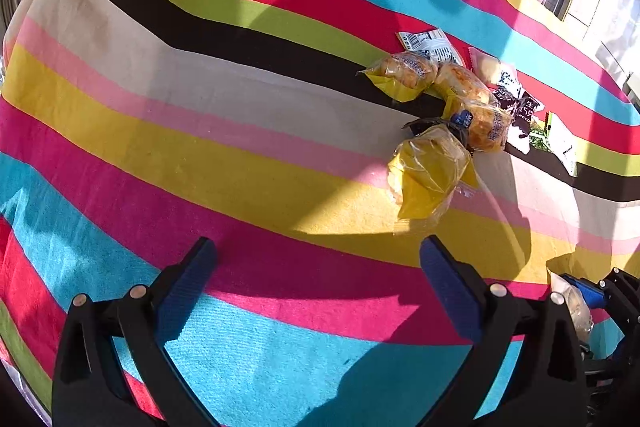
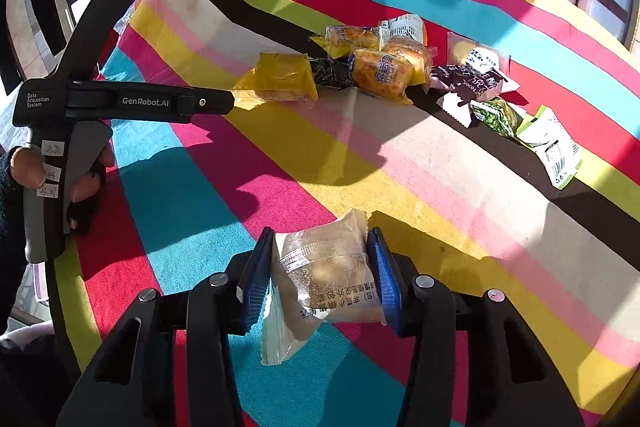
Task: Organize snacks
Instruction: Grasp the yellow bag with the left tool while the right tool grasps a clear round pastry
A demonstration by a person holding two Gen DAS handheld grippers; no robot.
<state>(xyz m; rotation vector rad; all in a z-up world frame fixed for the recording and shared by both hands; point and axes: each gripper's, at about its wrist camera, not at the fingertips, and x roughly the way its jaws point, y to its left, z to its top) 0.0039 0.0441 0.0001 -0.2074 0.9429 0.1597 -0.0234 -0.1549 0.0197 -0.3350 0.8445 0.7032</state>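
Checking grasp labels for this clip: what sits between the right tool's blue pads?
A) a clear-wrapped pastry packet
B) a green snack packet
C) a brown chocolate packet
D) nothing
A: in the right wrist view the right tool has its blue pads pressed on both sides of a clear-wrapped pastry packet above the striped cloth.

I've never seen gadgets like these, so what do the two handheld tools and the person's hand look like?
Each tool, left and right, is a black plastic frame with silver pivot pins and two ribbed blue finger pads. Seen from the side, the left one has white "GenRobot.AI" and "Data Acquisition System" lettering and small handwritten number labels. The hand wears a black fingerless glove.
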